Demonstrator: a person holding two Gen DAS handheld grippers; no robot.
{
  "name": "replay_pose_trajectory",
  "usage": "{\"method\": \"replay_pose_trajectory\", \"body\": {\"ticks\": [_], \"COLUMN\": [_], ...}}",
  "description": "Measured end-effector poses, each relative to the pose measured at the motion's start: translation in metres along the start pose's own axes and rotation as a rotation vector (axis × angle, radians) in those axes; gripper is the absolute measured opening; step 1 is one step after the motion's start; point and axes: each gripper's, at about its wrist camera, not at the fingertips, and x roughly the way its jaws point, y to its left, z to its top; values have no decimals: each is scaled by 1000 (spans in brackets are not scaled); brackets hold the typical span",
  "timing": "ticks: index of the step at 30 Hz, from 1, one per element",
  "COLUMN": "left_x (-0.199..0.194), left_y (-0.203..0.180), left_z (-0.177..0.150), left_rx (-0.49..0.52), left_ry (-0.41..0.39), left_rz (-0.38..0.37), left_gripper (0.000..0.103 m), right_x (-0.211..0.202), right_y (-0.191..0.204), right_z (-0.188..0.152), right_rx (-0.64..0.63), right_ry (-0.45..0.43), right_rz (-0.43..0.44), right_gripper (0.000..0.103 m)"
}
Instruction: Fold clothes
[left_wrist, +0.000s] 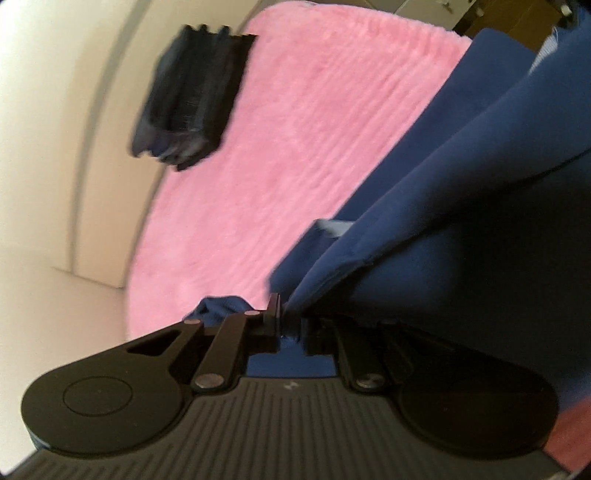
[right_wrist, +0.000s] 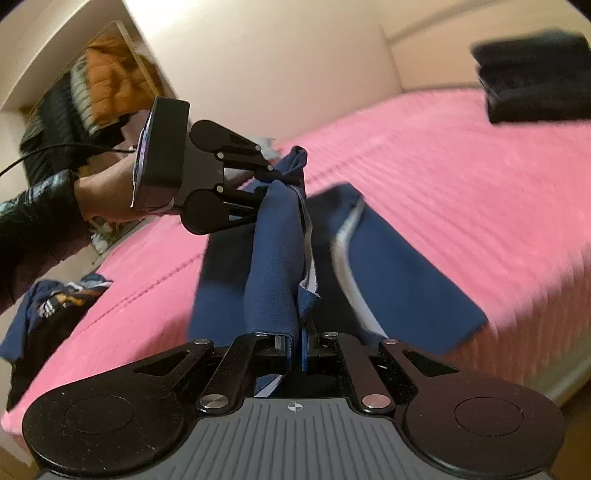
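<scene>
A bed under a pink ribbed plush blanket (right_wrist: 443, 177) fills the room's middle, with cream walls (right_wrist: 277, 66) behind it. A navy garment (right_wrist: 273, 258) stretches above the blanket at centre. A stack of dark folded clothes (right_wrist: 535, 77) sits at two o'clock, a crumpled printed shirt (right_wrist: 55, 299) at eight. The left gripper (right_wrist: 271, 181) and right gripper (right_wrist: 297, 347) each pinch the garment with narrow fingers.

Most of the pink bedspread (right_wrist: 443, 192) lay bare between the blue garment (right_wrist: 406, 288) and the folded dark stack (right_wrist: 532, 85) (near the wall). A crumpled clothes heap (right_wrist: 48, 306) crowded the bed's left edge
</scene>
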Motion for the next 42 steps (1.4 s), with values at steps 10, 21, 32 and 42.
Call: {"method": "replay_pose_trajectory", "body": {"ticks": [10, 21, 32, 42], "left_x": [37, 4, 50, 40], "left_y": [22, 53, 110, 134], "left_z": [6, -19, -94, -116], "left_rx": [-97, -402, -980, -1205], "left_ry": [-10, -112, -1, -249], "left_rz": [-110, -37, -282, -392], "left_gripper": [8, 48, 54, 12], "right_x": [0, -3, 0, -27], "right_y": [-18, -26, -34, -21], "right_z": [9, 5, 2, 14], "right_rx": [69, 154, 211, 119], "right_ry": [-40, -42, -15, -86], "right_rz": [-28, -44, -37, -70], "right_gripper": [3, 3, 3, 3]}}
